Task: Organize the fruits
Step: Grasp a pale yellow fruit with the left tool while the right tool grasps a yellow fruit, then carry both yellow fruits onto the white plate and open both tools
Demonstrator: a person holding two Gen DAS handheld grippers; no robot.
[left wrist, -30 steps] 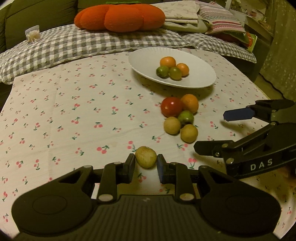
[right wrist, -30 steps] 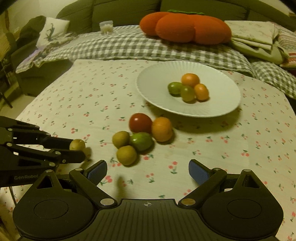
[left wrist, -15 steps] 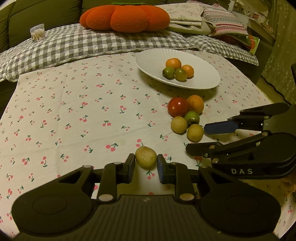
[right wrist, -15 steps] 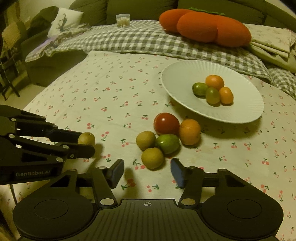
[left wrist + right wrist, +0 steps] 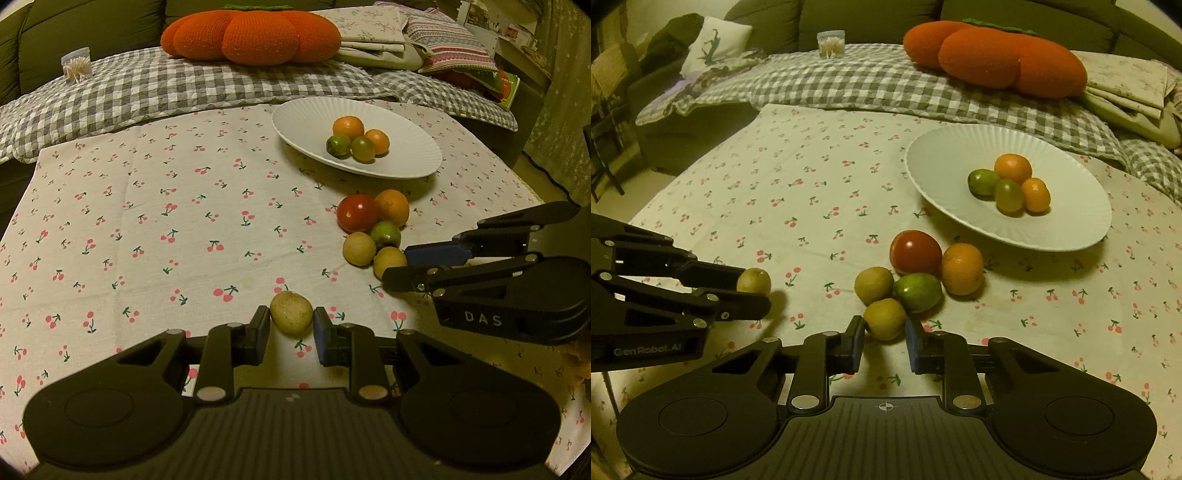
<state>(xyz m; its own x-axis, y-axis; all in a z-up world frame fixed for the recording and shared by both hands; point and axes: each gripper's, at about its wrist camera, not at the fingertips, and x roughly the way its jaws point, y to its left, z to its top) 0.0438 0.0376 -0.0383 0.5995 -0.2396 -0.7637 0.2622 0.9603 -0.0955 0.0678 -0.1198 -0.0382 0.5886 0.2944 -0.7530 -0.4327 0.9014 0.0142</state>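
- While the left gripper (image 5: 291, 326) sits clamped on a yellowish fruit (image 5: 291, 313) down on the cherry-print cloth (image 5: 147, 221), the right gripper (image 5: 884, 334) has just been closing and its pads now pinch another yellow-brown fruit (image 5: 885, 318), the nearest one of the loose pile.
- That pile is just in front of the white plate (image 5: 945, 155), on its near side: a second yellow-brown fruit (image 5: 873, 285), a green one (image 5: 918, 291), a red tomato-looking one (image 5: 915, 252) and an orange one (image 5: 962, 268), all bunched up and touching.
- From the right wrist view, the left gripper's fruit (image 5: 753, 281) is well off to the left of the plate and apart from the pile.
- On the plate itself there are four small fruits huddled together: two orange (image 5: 1013, 168) (image 5: 1036, 195) and two green (image 5: 983, 181) (image 5: 1008, 195).
- Behind the plate the cloth ends at a grey checked blanket (image 5: 849, 81), with a big orange pumpkin-shaped cushion (image 5: 993, 59) sitting on it.
- Further left of the cushion there's a small clear tub (image 5: 831, 43) with what looks like toothpicks or cotton swabs, can't really tell which.
- Right of the cushion are some folded linens (image 5: 1126, 88).
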